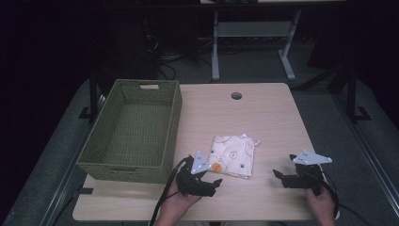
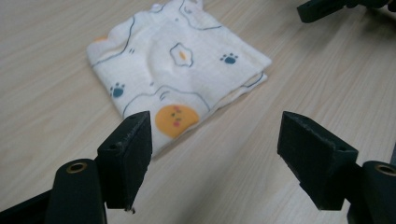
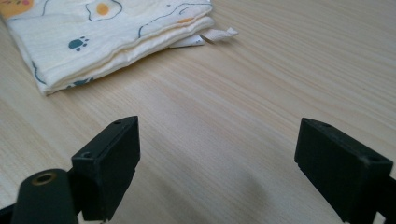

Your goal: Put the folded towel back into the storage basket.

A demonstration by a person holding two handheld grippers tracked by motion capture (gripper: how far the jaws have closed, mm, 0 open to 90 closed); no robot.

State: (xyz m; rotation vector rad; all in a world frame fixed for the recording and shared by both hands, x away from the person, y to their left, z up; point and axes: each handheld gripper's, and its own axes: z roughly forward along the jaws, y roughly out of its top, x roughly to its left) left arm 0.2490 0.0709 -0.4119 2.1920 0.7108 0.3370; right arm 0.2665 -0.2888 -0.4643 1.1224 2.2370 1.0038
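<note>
Flat, the folded cloth (image 1: pixel 234 156) lies skewed beside the left tongs (image 1: pixel 210 175).

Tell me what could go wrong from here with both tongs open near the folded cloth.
1. The cloth lies in stacked layers with loose edges. The left tongs, open at its near corner, might pinch just the top layer, so the fold could fall open when lifted.
2. The right tongs hang open over bare table, apart from the cloth, so a one-sided lift may let it sag.
3. The basket has high walls; a dangling cloth could catch its rim.
</note>
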